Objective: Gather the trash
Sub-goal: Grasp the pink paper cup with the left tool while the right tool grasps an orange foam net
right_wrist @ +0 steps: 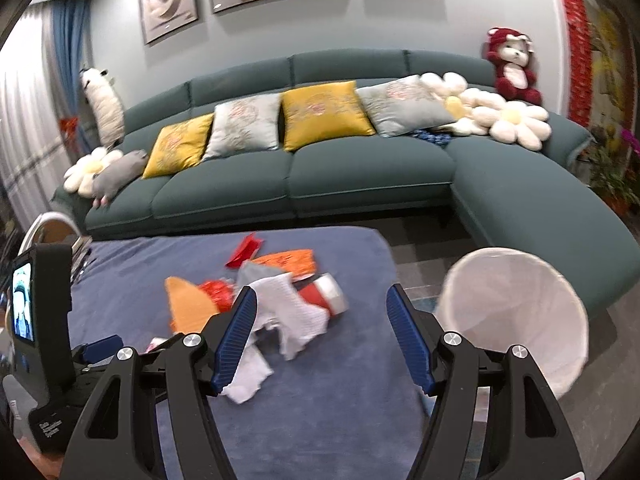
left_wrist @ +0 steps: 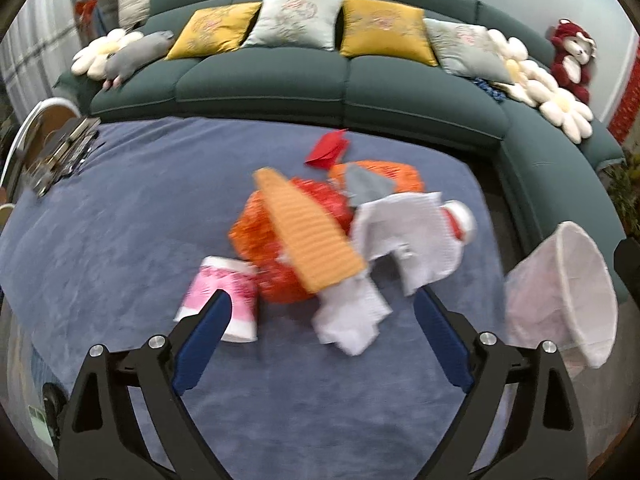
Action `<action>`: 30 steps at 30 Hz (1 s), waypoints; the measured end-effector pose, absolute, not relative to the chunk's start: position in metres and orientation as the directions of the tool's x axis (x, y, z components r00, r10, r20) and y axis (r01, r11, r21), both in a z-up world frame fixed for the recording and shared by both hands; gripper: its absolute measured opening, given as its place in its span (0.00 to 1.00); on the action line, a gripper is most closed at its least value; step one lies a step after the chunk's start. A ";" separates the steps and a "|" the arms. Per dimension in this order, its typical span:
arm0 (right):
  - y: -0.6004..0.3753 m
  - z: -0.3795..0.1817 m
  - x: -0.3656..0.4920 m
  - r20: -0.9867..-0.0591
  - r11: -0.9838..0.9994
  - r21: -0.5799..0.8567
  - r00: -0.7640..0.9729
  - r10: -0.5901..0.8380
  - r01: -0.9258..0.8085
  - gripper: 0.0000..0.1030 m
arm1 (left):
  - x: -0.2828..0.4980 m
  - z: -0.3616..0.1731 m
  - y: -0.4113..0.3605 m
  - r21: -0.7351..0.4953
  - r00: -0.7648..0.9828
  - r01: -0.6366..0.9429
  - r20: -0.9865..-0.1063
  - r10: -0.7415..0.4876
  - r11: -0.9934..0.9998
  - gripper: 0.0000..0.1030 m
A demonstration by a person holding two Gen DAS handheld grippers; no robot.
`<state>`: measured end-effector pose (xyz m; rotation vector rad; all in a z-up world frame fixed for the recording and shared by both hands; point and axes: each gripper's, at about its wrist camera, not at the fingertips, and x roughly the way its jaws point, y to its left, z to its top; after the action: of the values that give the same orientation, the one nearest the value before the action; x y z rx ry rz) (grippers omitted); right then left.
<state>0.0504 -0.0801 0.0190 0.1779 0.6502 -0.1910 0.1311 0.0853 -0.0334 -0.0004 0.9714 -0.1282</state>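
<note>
Left gripper [left_wrist: 322, 316], jaws wide open and empty, is held low over the blue table [left_wrist: 100, 220] with white paper [left_wrist: 352, 316] dead ahead between the fingers, pink cup [left_wrist: 224, 300] by the left finger, bin [left_wrist: 560, 292] off the right edge.

Bright, motion blur, fisheye-warped edges.

Only text anywhere is small white print on the left gripper [right_wrist: 100, 350] body, too blurry to read.
</note>
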 end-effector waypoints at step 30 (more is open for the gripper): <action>0.061 -0.093 0.194 -0.795 0.997 0.073 0.605 0.055 0.006 0.63 | 0.185 -0.144 0.195 -0.101 0.359 0.006 -0.928 -0.096 0.995 0.89</action>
<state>0.1942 0.0609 -0.0932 0.0707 0.9213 0.0282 0.1846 0.1947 -0.1440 -0.0849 1.2017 -0.0658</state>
